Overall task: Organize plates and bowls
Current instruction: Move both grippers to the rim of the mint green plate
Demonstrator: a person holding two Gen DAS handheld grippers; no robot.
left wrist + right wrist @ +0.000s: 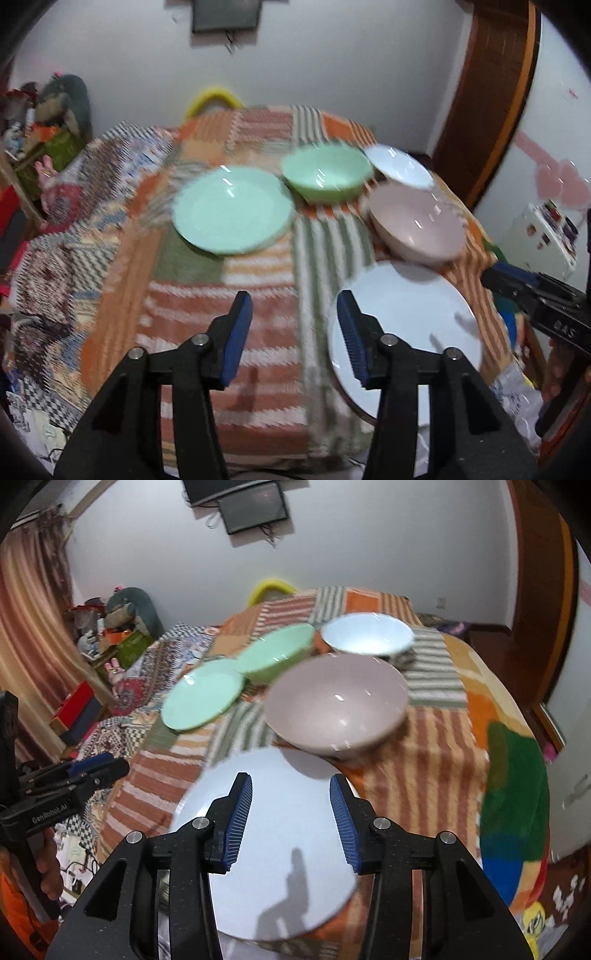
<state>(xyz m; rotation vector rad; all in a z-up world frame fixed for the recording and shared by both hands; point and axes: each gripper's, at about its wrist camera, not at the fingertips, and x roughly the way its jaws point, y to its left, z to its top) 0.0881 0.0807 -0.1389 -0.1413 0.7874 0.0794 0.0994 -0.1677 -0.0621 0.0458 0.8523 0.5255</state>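
While both tools hang above the patchwork cloth point(229, 295): left gripper point(293, 338) spread and empty, right gripper point(291, 821) likewise parted over the white plate point(269, 849), pinching nothing. Near edge: that plate; behind it, touching, pink bowl point(336, 709); farther back, green plate point(231, 212), green bowl point(327, 171), white bowl point(367, 633). Probably glazed, rigid, slick, breakable. Best taken by the rim, squarely, without squeezing hard; soft cloth beneath likely to let a rim tip.

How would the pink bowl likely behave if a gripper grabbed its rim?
The pink bowl looks rigid and glossy, so probably slippery between pads and breakable if dropped. Its wide flare over a narrower base suggests it may tip on the soft patterned cloth.
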